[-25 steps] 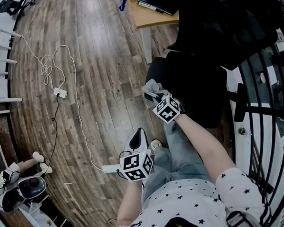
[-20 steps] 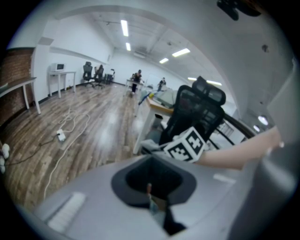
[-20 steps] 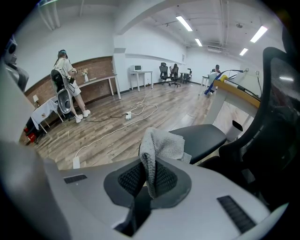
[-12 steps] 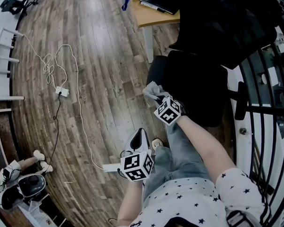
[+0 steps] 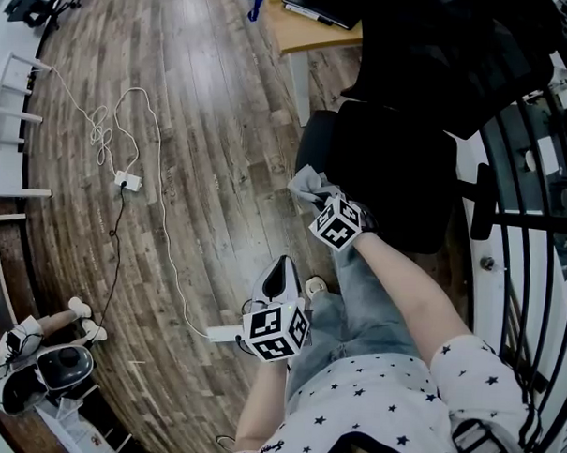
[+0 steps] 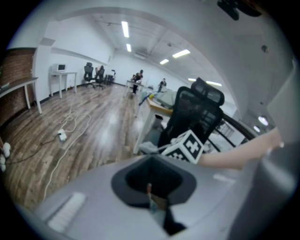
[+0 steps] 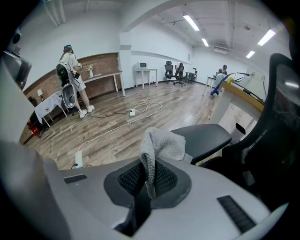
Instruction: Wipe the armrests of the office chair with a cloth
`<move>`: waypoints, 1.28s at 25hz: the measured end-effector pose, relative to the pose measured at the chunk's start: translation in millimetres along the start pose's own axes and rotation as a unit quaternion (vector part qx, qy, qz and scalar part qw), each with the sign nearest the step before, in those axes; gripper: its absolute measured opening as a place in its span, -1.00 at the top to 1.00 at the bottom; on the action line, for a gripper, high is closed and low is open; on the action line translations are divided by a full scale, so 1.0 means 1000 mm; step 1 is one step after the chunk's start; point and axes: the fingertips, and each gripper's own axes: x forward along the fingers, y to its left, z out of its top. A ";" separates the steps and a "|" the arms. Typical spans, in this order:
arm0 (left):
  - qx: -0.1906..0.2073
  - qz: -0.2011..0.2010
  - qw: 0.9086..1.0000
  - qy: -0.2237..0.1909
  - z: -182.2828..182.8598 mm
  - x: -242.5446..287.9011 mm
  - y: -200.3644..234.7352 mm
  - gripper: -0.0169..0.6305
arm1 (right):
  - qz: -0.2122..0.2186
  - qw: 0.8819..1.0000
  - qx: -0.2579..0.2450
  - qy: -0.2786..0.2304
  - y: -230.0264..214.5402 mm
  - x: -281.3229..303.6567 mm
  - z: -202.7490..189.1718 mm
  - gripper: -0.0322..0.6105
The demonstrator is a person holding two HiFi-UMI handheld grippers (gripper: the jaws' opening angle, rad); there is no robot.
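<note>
09 o'clock, head view: a white power strip [image 5: 127, 180] and its looping cable [image 5: 162, 248] lie on the wood floor [image 5: 204, 123].

6 o'clock: the left gripper [image 5: 282, 265] hangs over the floor, well apart from the chair. In the left gripper view its jaws are pressed together with nothing between them.

Just right of centre: the right gripper [image 5: 315, 196] is clenched on the cloth [image 5: 306, 183]. The cloth is light grey nubby terry, bunched. One fold is pinched upright in the jaws and the rest flops toward 12 o'clock. It sits at the near end of the black armrest [image 5: 312, 138]. We cannot tell whether it touches the pad. The seat [image 5: 389, 174] lies at the cloth's 3 o'clock.

Against 1.0 s ago: both grippers and the cloth are almost where they were, with the grip unchanged.

The right gripper's marker cube [image 5: 337, 223] shows black-and-white square patterns.
</note>
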 end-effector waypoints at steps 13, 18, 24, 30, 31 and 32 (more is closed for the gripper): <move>0.007 -0.005 1.000 -0.028 0.016 -0.020 0.000 0.92 | -0.011 0.998 0.026 -0.052 0.019 -0.044 0.019 0.82; 0.007 -0.006 0.999 -0.047 0.023 -0.039 0.004 0.92 | -0.029 0.995 0.044 -0.084 0.033 -0.081 0.026 0.82; 0.007 -0.011 0.998 -0.060 0.019 -0.060 0.009 0.92 | -0.046 0.988 0.078 -0.123 0.052 -0.124 0.026 0.82; 0.019 -0.029 0.997 -0.066 0.011 -0.082 0.004 0.92 | -0.055 0.980 0.101 -0.161 0.082 -0.167 0.024 0.82; 0.020 -0.033 0.997 -0.067 0.009 -0.086 0.002 0.92 | -0.056 0.979 0.102 -0.166 0.089 -0.175 0.024 0.82; 0.022 -0.036 0.997 -0.067 0.007 -0.091 0.001 0.92 | -0.056 0.979 0.101 -0.169 0.096 -0.182 0.024 0.82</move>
